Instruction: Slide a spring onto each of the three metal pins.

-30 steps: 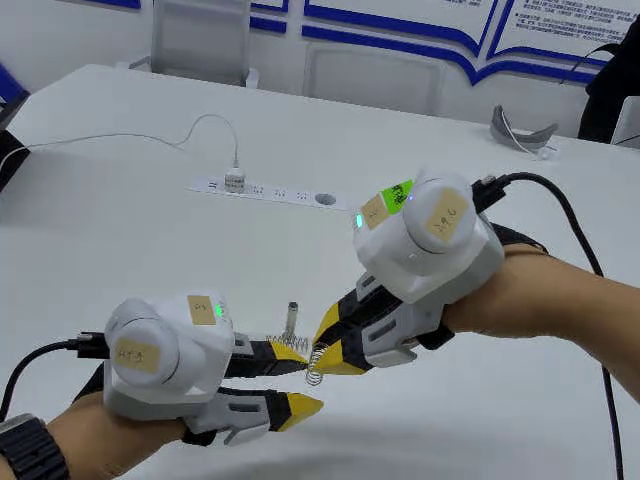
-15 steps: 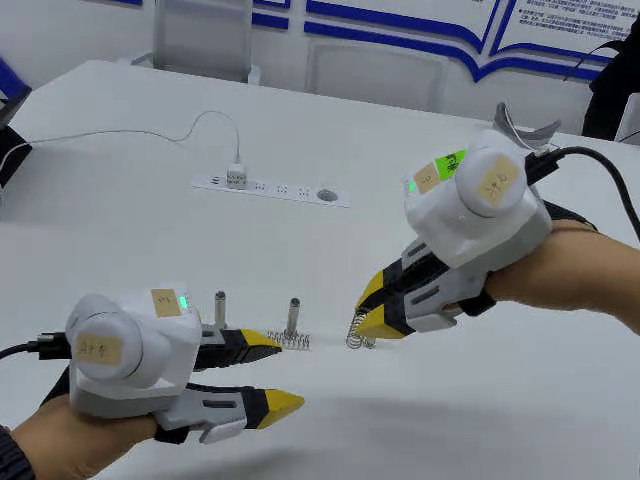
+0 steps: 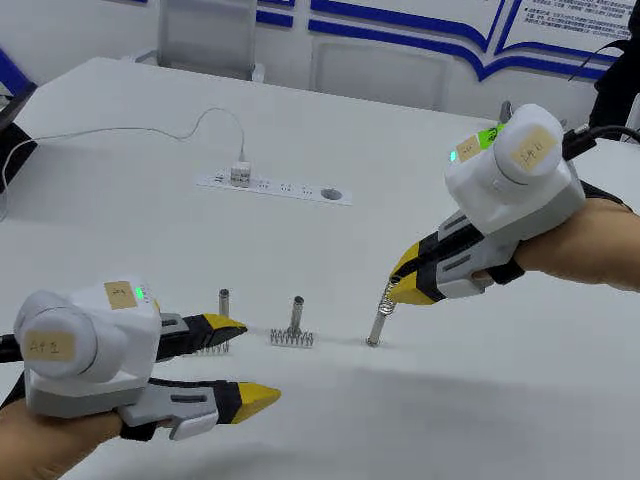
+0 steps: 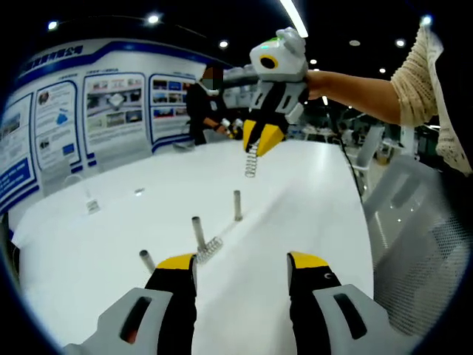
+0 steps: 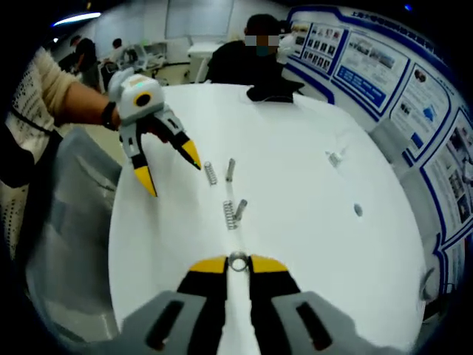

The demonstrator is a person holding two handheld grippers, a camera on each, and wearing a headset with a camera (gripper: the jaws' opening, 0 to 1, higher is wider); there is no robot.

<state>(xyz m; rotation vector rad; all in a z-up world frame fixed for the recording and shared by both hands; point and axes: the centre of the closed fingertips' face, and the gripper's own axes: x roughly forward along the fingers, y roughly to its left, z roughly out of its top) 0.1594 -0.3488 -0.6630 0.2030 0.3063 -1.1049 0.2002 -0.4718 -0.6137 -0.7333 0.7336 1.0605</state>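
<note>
Our right gripper pinches a coil spring by its top end, just above the rightmost pin; left gripper is spread, holding nothing. Spring looks light & bendy, so we'd grip gently near one end, axis in line w/ pin. A second spring lies by the middle pin. Smooth white table, power strip further back

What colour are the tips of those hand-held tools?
Yellow; tips of the left tool show it best, left gripper view.
</note>
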